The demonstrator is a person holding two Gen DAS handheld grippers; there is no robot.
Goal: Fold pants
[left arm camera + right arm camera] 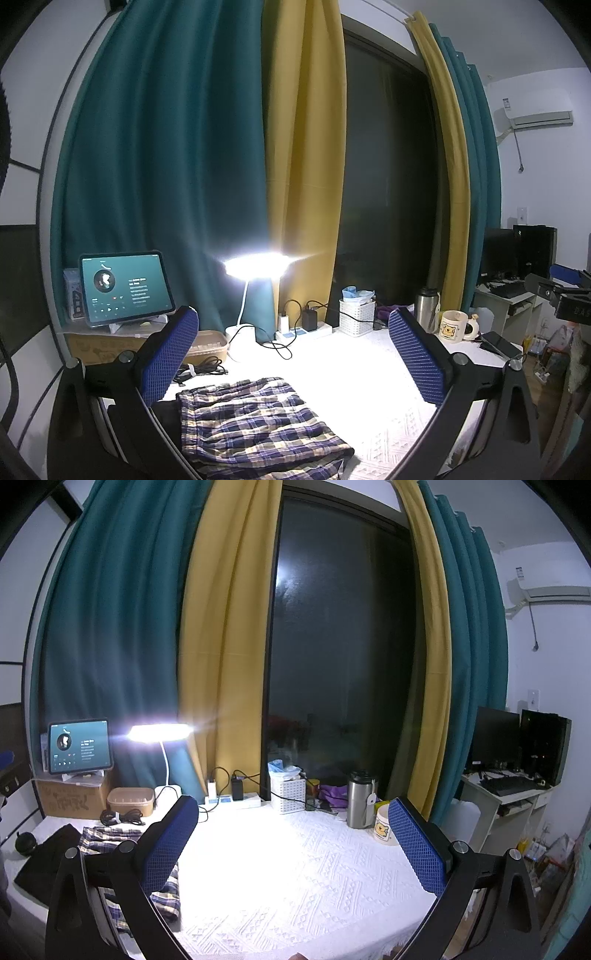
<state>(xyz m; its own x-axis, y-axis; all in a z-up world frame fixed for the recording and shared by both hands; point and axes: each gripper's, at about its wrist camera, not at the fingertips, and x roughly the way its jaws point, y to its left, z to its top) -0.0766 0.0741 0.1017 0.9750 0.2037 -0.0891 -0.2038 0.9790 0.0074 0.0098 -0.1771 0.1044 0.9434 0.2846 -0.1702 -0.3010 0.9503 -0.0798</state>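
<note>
Folded plaid pants [255,424] in navy, cream and yellow lie on the white textured tablecloth [369,391], low in the left wrist view. My left gripper [295,354] hangs above them, open, its blue-padded fingers wide apart and holding nothing. In the right wrist view the plaid pants [110,840] lie at the left, partly hidden behind the left finger, beside a dark garment [48,856]. My right gripper [295,842] is open and empty over the bare tablecloth [295,878], to the right of the pants.
Along the back stand a lit desk lamp [255,264], a tablet [125,288] on a cardboard box, a power strip [303,330], a white basket [356,317], a steel flask [360,799] and a bear mug [456,326]. Coiled cables [201,369] lie at the left.
</note>
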